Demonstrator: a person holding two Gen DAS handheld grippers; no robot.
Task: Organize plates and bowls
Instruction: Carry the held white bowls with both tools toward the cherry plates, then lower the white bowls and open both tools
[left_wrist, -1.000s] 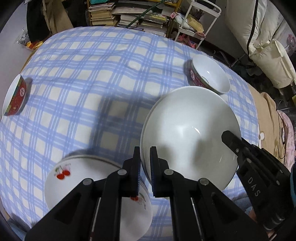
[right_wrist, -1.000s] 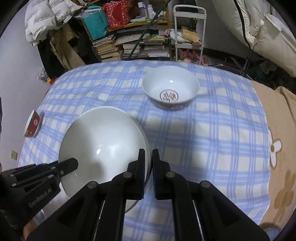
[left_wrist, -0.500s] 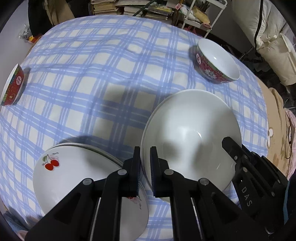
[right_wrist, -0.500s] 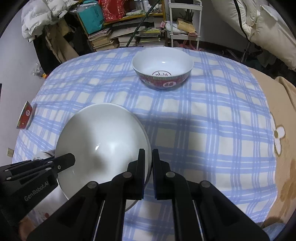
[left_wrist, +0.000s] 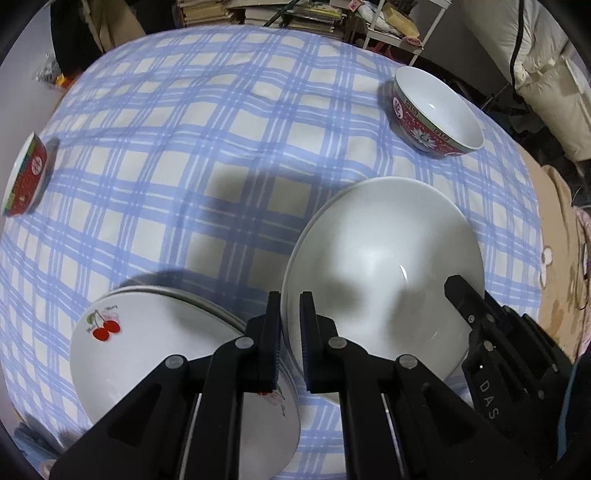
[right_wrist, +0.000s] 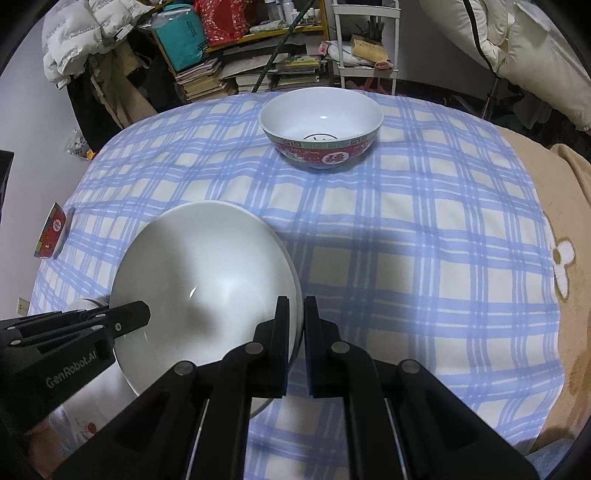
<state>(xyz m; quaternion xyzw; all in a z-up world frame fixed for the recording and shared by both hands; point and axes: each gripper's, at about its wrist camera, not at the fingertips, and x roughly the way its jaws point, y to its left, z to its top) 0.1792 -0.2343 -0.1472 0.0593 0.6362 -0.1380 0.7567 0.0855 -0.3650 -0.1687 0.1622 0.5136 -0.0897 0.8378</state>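
A plain white plate (left_wrist: 380, 254) is held between both grippers over the blue checked cloth; it shows in the right wrist view (right_wrist: 207, 273) too. My left gripper (left_wrist: 290, 317) is shut on its left rim. My right gripper (right_wrist: 300, 317) is shut on its right rim. A stack of white plates with a cherry print (left_wrist: 155, 347) lies just left of it, under my left gripper. A red patterned bowl (left_wrist: 436, 114) stands at the far right, also in the right wrist view (right_wrist: 321, 129). A second red bowl (left_wrist: 26, 173) stands at the left edge.
The blue checked cloth (left_wrist: 207, 140) covers the table. A tan blanket with flowers (right_wrist: 565, 236) lies on the right. Stacked books (right_wrist: 240, 74) and a white rack (right_wrist: 365, 40) stand beyond the far edge.
Both grippers have come lower and nearer the table with the white plate. The cherry-print stack now sits closer under my left gripper, and the far red bowl looks nearer.
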